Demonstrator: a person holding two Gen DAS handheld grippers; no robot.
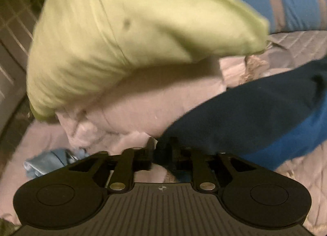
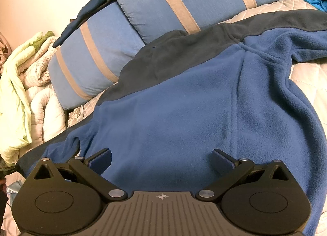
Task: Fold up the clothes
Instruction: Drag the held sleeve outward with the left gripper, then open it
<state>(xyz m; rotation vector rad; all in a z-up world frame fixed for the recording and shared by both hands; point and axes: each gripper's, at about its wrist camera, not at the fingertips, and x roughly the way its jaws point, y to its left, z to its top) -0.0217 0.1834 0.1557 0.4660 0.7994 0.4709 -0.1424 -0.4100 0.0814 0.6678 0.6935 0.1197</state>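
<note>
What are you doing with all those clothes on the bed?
Someone is folding clothes with a hand-held gripper in each hand. A blue fleece jacket is spread out on the quilted bed cover, leaning partly on the striped blue pillows. The right gripper sits just above the jacket with its fingers wide open, holding nothing. The left gripper is off to the side by a light green cloth; its fingers are only slightly apart, and that picture is too blurry to tell if they hold anything.

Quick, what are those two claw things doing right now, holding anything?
Left gripper: jaws a narrow gap apart, nothing clearly pinched; too blurred to tell for certain.
Right gripper: wide open, holding nothing, poised over the blue fleece jacket.
</note>
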